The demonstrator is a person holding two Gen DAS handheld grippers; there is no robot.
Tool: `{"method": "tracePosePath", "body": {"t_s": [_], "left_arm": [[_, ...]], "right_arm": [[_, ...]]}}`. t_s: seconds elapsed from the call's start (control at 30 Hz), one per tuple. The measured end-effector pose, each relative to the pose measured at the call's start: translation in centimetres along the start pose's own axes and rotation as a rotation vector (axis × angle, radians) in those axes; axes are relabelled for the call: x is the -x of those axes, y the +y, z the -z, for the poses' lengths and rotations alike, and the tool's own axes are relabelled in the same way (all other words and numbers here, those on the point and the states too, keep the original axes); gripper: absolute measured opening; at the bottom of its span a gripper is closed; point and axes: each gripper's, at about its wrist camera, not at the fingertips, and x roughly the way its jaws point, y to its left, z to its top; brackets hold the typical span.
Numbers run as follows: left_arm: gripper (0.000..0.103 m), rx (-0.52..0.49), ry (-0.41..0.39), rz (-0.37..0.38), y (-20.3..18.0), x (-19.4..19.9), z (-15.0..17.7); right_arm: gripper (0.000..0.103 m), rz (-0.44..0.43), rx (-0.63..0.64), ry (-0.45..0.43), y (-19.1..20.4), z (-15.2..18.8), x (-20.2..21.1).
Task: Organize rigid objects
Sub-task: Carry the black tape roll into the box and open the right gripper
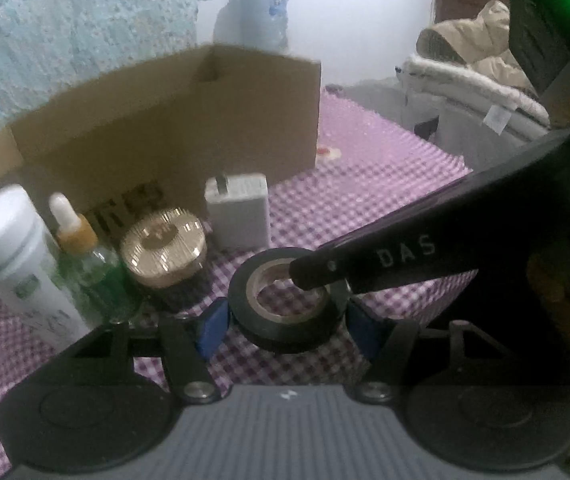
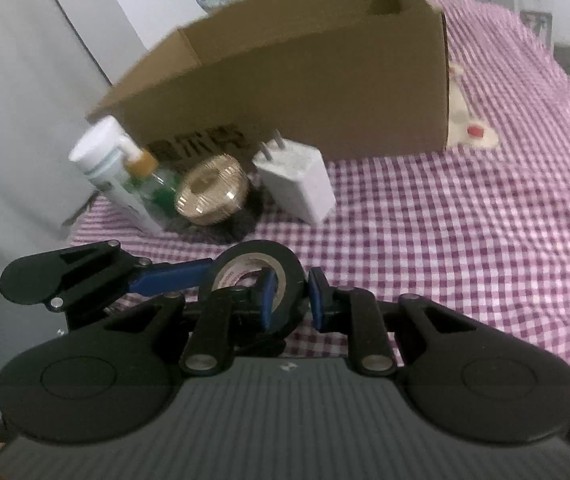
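A roll of black tape [image 1: 285, 300] [image 2: 259, 276] is held over the purple checked cloth [image 2: 445, 220]. My left gripper [image 1: 285, 322] has its blue pads on both outer sides of the roll. My right gripper [image 2: 291, 298] pinches the roll's wall, one finger inside the ring and one outside; that finger shows in the left wrist view [image 1: 365, 264]. Behind stand a white bottle [image 1: 21, 264], a dropper bottle [image 1: 85, 256], a gold-lidded jar [image 1: 163, 250] and a white charger [image 1: 239, 210], in front of an open cardboard box [image 1: 173, 128].
The box [image 2: 305, 80] stands at the back of the cloth. A white wall panel [image 2: 17, 100] is at the left edge. Clothes [image 1: 477, 64] are piled at the far right. A small red and cream patch [image 2: 475, 132] lies right of the box.
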Motion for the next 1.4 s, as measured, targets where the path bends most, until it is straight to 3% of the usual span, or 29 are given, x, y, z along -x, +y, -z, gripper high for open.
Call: {"method": "tracePosePath", "body": {"t_s": [0.17, 0.33, 0.53, 0.67, 0.9, 1.13, 1.4], "left_arm": [[0.065, 0.008, -0.080, -0.027, 0.7, 3.7, -2.5], [0.065, -0.005, -0.181, -0.089, 2.4, 7.0, -5.5], [0.065, 0.005, -0.197, -0.136, 6.3, 7.8, -10.1], [0.065, 0.052, -0.099, -0.122, 9.9, 5.4, -13.2], [0.065, 0.211, 0.164, -0.027, 16.7, -1.5, -15.6], [0.065, 0.246, 0.328, -0.002, 18.8, -6.4, -15.2], [0.065, 0.288, 0.421, 0.001, 19.5, -9.7, -14.7]], "right_arm": [[0.018, -0.014, 0.060, -0.091, 1.9, -1.7, 3.3], [0.018, -0.044, 0.163, -0.202, 4.4, -5.5, 6.3], [0.018, -0.073, 0.289, -0.253, 7.3, -11.7, 6.2], [0.019, -0.116, 0.283, -0.169, 7.5, -17.0, 3.1], [0.019, -0.174, 0.110, 0.118, 6.2, -23.9, -6.7], [0.019, -0.181, -0.018, 0.308, 4.6, -24.4, -12.9], [0.020, -0.158, -0.101, 0.424, 3.3, -23.8, -16.7]]}}
